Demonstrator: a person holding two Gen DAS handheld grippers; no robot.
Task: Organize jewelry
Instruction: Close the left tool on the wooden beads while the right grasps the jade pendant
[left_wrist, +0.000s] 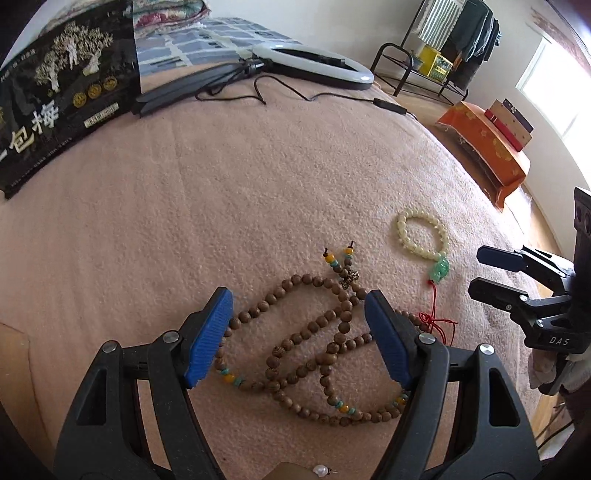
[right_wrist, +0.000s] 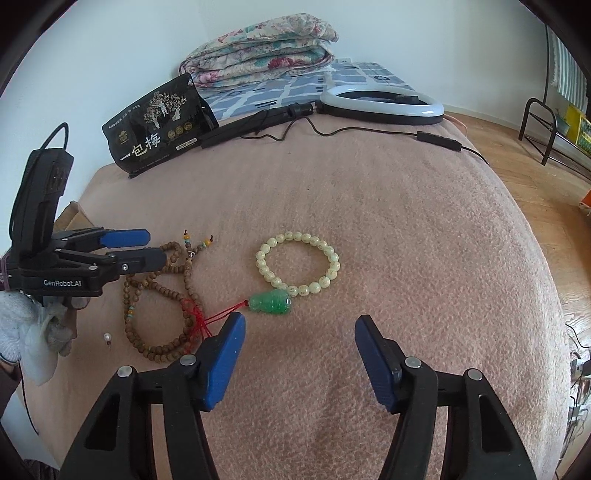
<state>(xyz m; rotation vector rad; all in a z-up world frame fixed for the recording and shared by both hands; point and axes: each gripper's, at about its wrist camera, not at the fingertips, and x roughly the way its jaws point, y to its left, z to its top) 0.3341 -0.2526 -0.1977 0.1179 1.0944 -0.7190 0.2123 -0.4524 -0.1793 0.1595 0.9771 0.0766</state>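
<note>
A long brown wooden bead necklace with yellow and turquoise beads lies in loops on the pink blanket; it also shows in the right wrist view. My left gripper is open and hovers over it, jaws on either side of the loops. A pale cream bead bracelet with a green pendant and red cord lies just ahead of my right gripper, which is open and empty. The bracelet also shows in the left wrist view. A small pearl earring lies near the necklace.
A black snack bag, a ring light with its black stand and cable, and a folded floral quilt lie at the far end of the bed. An orange cloth-covered box and a clothes rack stand on the floor to the right.
</note>
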